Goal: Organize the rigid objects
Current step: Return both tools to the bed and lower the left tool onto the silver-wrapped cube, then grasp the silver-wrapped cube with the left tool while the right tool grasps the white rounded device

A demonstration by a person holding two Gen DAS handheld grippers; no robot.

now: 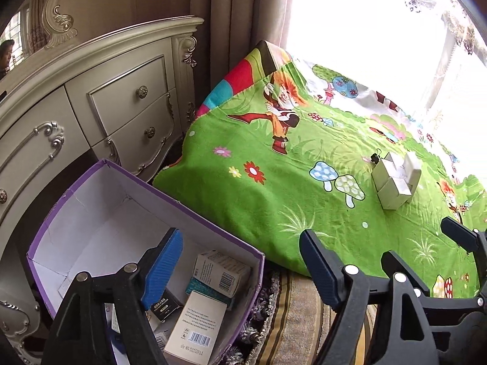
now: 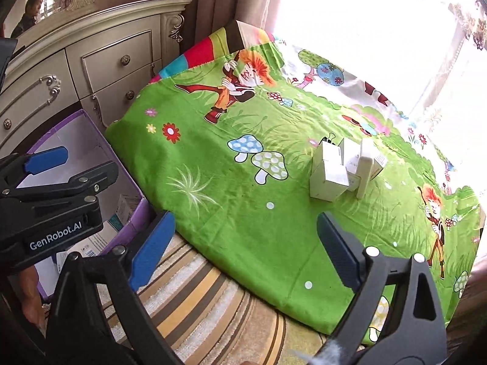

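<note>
A purple cardboard box [image 1: 76, 200] with a white inside stands on the floor and holds several small cartons [image 1: 219, 273]. My left gripper [image 1: 242, 269] hangs open over the box's near right corner with nothing between its blue pads; it also shows at the left of the right wrist view [image 2: 70, 167]. A cluster of small white boxes [image 1: 395, 182] [image 2: 331, 170] sits on the green cartoon blanket [image 2: 228, 197], with a black binder clip [image 2: 330, 140] just behind it. My right gripper [image 2: 245, 252] is open and empty above the blanket's near edge, well short of the cluster.
An ornate cream dresser [image 1: 121, 91] stands behind the purple box, with beige curtains [image 1: 231, 15] and a bright window to its right. A striped rug [image 2: 197, 304] lies under the blanket's near edge. A person shows in the mirror at the top left.
</note>
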